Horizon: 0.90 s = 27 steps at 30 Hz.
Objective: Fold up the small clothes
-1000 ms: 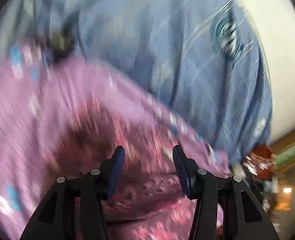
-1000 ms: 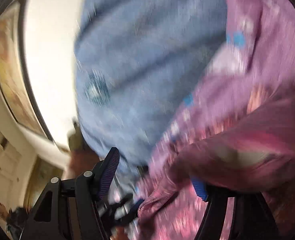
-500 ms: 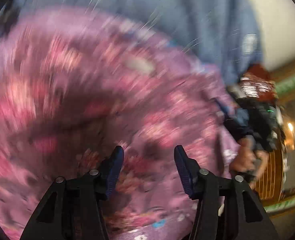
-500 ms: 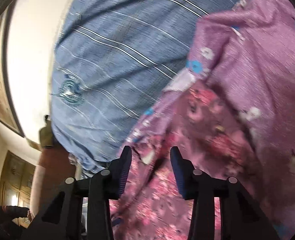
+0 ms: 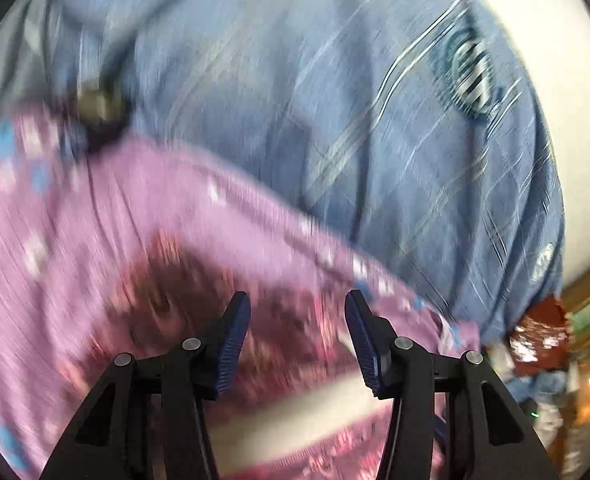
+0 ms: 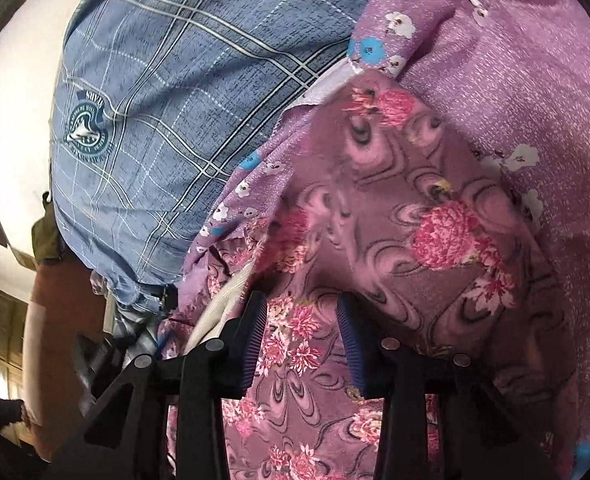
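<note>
while blurred in the left wrist view, shows a blue plaid sheet (image 6: 167, 92) with a round emblem (image 6: 88, 128) filling the background, a purple cloth with small flowers (image 6: 515, 80) spread over it. on top, close before both tools, a mauve garment with pink blooms (image 6: 395, 208), its long axis not readable. left gripper (image 5: 297, 334) and right gripper (image 6: 301, 340) both half spread above the garment, pads pinching nothing.
</note>
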Tool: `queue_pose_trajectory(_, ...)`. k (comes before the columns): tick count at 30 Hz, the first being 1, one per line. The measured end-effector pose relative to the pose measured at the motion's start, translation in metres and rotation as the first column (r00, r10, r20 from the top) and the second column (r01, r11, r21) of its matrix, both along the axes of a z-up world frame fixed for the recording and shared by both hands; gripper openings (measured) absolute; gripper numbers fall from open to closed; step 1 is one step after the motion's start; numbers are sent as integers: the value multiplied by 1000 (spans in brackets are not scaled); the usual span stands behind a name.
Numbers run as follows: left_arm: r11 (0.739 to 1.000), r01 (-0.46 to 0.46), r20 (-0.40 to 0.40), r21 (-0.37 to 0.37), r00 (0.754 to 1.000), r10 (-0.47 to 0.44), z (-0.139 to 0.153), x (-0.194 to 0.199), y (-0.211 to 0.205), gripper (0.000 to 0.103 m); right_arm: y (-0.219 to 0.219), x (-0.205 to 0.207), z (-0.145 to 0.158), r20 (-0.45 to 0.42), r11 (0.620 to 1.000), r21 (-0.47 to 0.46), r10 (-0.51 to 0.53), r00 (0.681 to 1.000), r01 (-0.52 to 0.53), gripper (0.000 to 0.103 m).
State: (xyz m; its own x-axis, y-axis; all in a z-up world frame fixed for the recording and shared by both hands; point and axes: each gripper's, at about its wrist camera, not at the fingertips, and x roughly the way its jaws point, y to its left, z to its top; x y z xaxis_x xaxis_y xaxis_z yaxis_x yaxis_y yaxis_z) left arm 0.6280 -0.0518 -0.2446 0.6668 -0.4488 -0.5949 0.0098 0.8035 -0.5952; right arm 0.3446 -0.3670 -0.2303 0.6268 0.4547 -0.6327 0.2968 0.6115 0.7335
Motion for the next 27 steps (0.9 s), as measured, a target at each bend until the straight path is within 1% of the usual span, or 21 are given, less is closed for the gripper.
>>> queue_pose_trajectory(1,1000,-13,24,22,1000,13,9,-6,-3,48,11,3,6,20,998,-18,56,998,-55,39)
queue_pose_trajectory(3,999,-24,74,29,997,22,26,-23,0,49,37,10,13,30,982,-46,183,983,-181,39)
queue_pose_trajectory(4,999,-27,76,42,997,24,31,-33,-1,51,59,13,17,24,959,-72,276,961,-274,38)
queue_pose_trajectory(5,997,-32,55,72,998,28,33,-38,3,52,75,14,19,18,939,-90,335,942,-332,37)
queue_pose_trajectory(6,991,-40,7,126,999,40,34,-48,8,52,102,15,21,10,905,-113,414,910,-411,37)
queue_pose_trajectory(7,983,-48,-39,179,998,56,31,-51,14,52,117,16,22,3,884,-125,454,891,-450,36)
queue_pose_trajectory(8,972,-61,-80,229,993,81,28,-54,23,52,143,19,21,-17,845,-145,517,856,-514,34)
queue_pose_trajectory(9,964,-76,-101,254,989,105,32,-55,28,52,157,20,20,-30,820,-159,553,833,-550,34)
queue_pose_trajectory(10,960,-92,-110,263,986,125,31,-57,36,52,184,23,17,-53,766,-192,616,786,-614,32)
queue_pose_trajectory(12,966,-107,-114,236,984,137,38,-66,68,52,220,30,13,-76,697,-235,682,727,-678,30)
queue_pose_trajectory(13,969,-109,-116,222,984,137,43,-80,82,52,239,40,11,-85,668,-257,704,705,-698,30)
queue_pose_trajectory(15,975,-109,-120,191,984,134,54,-98,104,52,258,60,9,-104,646,-278,716,691,-711,30)
queue_pose_trajectory(16,979,-107,-124,175,984,130,56,-103,114,52,264,78,10,-104,650,-301,705,701,-698,26)
queue_pose_trajectory(17,983,-101,-136,152,983,122,53,-99,115,52,265,92,11,-98,657,-334,689,718,-676,16)
queue_pose_trajectory(18,986,-90,-142,139,984,110,59,-113,134,52,264,110,13,-93,671,-384,655,750,-634,13)
queue_pose_trajectory(19,989,-72,-147,125,985,91,67,-122,146,52,257,129,13,-78,707,-420,597,798,-570,12)
queue_pose_trajectory(20,992,-47,-152,116,986,64,71,-131,159,52,246,150,13,-46,766,-410,525,850,-496,16)
queue_pose_trajectory(22,996,2,-173,88,985,13,72,-138,172,52,215,178,15,21,864,-365,381,924,-348,16)
queue_pose_trajectory(24,998,53,-197,31,979,-46,66,-136,169,52,196,180,21,51,893,-354,313,948,-276,20)
queue_pose_trajectory(25,996,86,-216,2,973,-84,60,-131,163,52,186,173,26,75,903,-332,313,947,-272,20)
queue_pose_trajectory(27,986,166,-261,-25,951,-167,44,-120,143,52,166,150,36,104,904,-339,313,944,-262,20)
